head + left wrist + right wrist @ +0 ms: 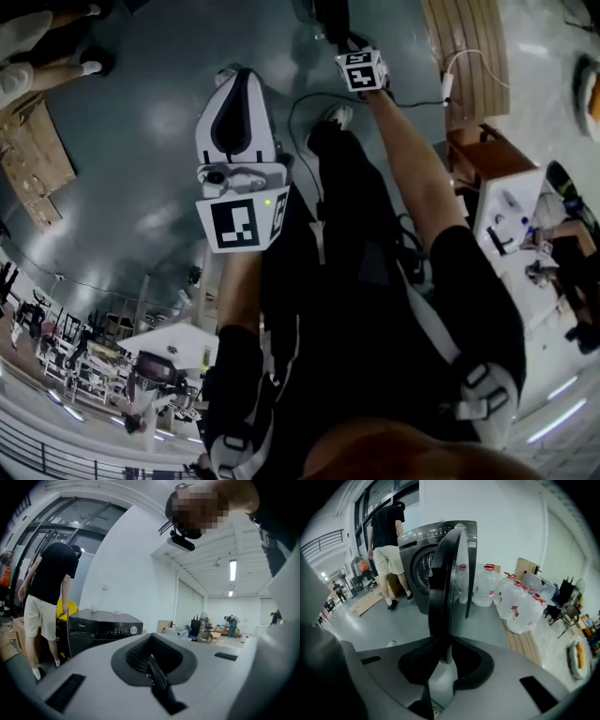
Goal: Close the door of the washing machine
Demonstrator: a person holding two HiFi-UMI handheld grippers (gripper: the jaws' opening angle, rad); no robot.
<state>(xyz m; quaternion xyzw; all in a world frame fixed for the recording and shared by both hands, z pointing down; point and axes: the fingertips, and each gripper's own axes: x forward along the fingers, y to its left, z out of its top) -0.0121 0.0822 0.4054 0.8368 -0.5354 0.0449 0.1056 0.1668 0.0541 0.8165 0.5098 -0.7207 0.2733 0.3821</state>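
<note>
In the right gripper view the grey front-loading washing machine (423,543) stands ahead with its drum opening uncovered. Its round dark-rimmed door (447,573) is swung out and seen edge-on. My right gripper (445,644) is shut on the door's lower rim, which runs down between the jaws. In the head view the right gripper (342,37) is stretched out at the top, the door hidden. My left gripper (236,112) is held in front of the body; its black ribbed pads (154,667) meet with nothing between them, facing a black top-loading machine (105,627).
A person in a black shirt and light shorts (386,541) stands left of the washer. Several large water bottles (518,604) stand on a wooden pallet (527,644) to its right. Flattened cardboard (363,603) lies on the floor. A cable (314,103) crosses the floor near my feet.
</note>
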